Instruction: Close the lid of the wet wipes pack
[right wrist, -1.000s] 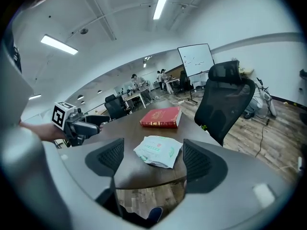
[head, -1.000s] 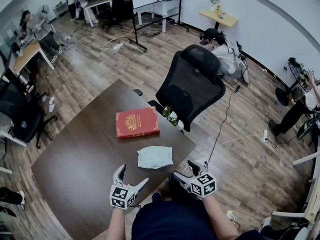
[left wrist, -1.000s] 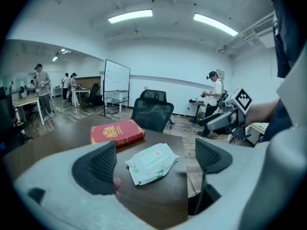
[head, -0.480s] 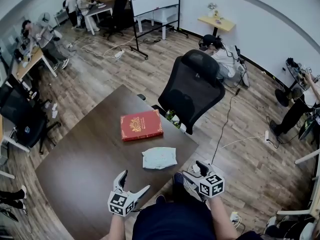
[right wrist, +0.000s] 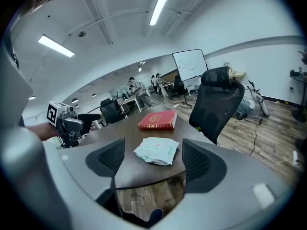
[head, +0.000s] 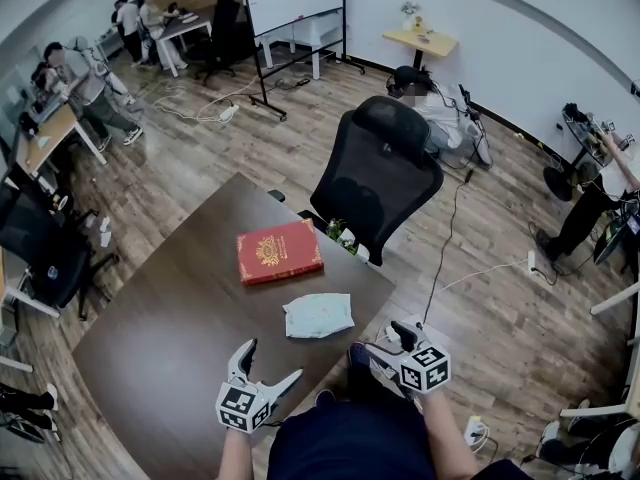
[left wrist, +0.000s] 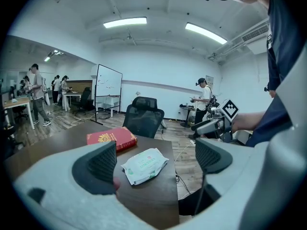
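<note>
The white and green wet wipes pack (head: 318, 315) lies flat on the dark brown table (head: 170, 318), close to its near edge. It shows between the jaws in both gripper views (left wrist: 144, 165) (right wrist: 157, 150), well ahead of them and untouched. Its lid looks flat, though I cannot make it out for sure. My left gripper (head: 268, 363) hovers open over the near edge, left of the pack and nearer to me. My right gripper (head: 385, 340) is open too, just off the table's corner, right of the pack. Both are empty.
A red hardcover book (head: 279, 251) lies beyond the pack. A black office chair (head: 380, 173) stands at the table's far right side, with a small plant (head: 340, 231) by it. Cables run over the wooden floor; people and desks stand far off.
Both grippers have risen a little and stay open. The pack and the book have not moved; my head view has shifted slightly.
</note>
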`<state>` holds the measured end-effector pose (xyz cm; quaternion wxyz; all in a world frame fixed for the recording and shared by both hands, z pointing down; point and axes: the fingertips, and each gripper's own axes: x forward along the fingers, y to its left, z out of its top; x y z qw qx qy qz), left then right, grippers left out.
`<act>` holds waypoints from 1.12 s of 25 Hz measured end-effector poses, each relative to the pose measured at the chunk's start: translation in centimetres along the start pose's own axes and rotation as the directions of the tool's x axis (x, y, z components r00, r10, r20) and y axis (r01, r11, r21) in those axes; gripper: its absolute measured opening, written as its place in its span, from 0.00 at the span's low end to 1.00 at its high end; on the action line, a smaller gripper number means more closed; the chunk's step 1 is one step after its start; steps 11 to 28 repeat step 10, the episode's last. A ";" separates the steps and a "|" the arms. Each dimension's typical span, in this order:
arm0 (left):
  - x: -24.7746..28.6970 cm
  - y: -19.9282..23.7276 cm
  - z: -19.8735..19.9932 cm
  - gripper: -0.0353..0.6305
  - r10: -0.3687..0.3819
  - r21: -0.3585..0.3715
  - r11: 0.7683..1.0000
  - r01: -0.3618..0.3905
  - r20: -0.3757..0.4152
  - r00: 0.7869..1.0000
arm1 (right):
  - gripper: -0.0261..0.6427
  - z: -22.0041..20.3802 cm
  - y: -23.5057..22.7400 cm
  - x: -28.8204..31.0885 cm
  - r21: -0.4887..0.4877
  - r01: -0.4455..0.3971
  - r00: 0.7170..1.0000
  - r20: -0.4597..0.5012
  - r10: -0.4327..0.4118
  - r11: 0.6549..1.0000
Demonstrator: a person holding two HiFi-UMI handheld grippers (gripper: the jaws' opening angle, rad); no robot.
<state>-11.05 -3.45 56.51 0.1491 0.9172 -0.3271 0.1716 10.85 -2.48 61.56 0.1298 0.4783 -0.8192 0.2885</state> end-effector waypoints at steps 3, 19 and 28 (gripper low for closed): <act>-0.1 0.1 0.4 0.82 -0.014 -0.028 0.999 0.015 0.019 1.000 | 0.62 0.3 0.2 0.1 0.002 -0.003 1.000 0.003 0.003 1.000; -0.6 0.7 -0.1 0.82 -0.009 -0.030 1.000 0.010 0.009 1.000 | 0.62 0.4 -0.1 -0.1 0.000 -0.004 1.000 -0.011 0.004 1.000; -0.6 0.7 -0.1 0.82 -0.009 -0.030 1.000 0.010 0.009 1.000 | 0.62 0.4 -0.1 -0.1 0.000 -0.004 1.000 -0.011 0.004 1.000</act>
